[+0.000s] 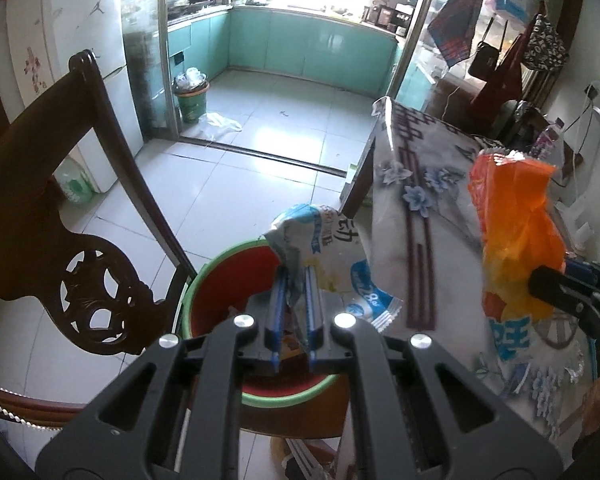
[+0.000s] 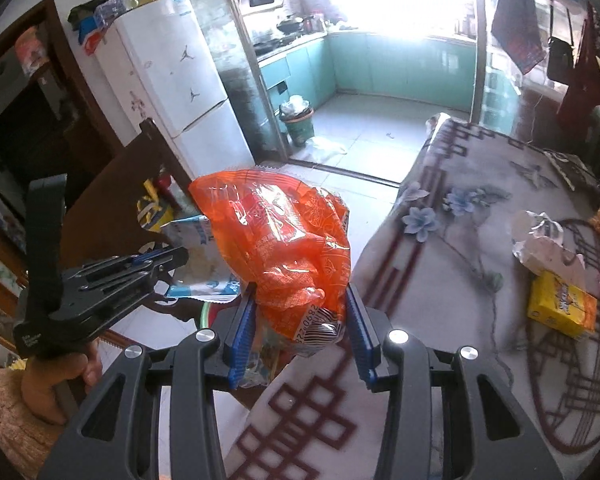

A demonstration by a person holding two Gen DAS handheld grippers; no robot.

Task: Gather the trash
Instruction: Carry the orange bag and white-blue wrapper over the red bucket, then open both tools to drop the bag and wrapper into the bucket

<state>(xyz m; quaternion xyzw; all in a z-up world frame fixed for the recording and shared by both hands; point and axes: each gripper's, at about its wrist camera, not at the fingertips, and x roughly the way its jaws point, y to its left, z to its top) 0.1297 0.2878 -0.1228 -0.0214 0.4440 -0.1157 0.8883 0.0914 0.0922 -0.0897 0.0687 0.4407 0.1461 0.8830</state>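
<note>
My left gripper (image 1: pixel 296 280) is shut on a crumpled white and blue wrapper (image 1: pixel 332 256) and holds it over a red bin with a green rim (image 1: pixel 228 280) that stands on a chair seat. My right gripper (image 2: pixel 300 304) is shut on a crumpled orange snack bag (image 2: pixel 280 240) and holds it by the table's left edge, close to the left gripper (image 2: pixel 168 258). The orange bag (image 1: pixel 516 232) also shows at the right of the left wrist view. A yellow box (image 2: pixel 560 308) and a torn silver wrapper (image 2: pixel 540 236) lie on the table.
The table wears a grey flowered cloth (image 2: pixel 460 240). A dark carved wooden chair back (image 1: pixel 80 248) rises left of the bin. A white fridge (image 2: pixel 172 88) stands behind. A second full bin (image 1: pixel 192 98) stands on the tiled kitchen floor. Bags hang at the far right.
</note>
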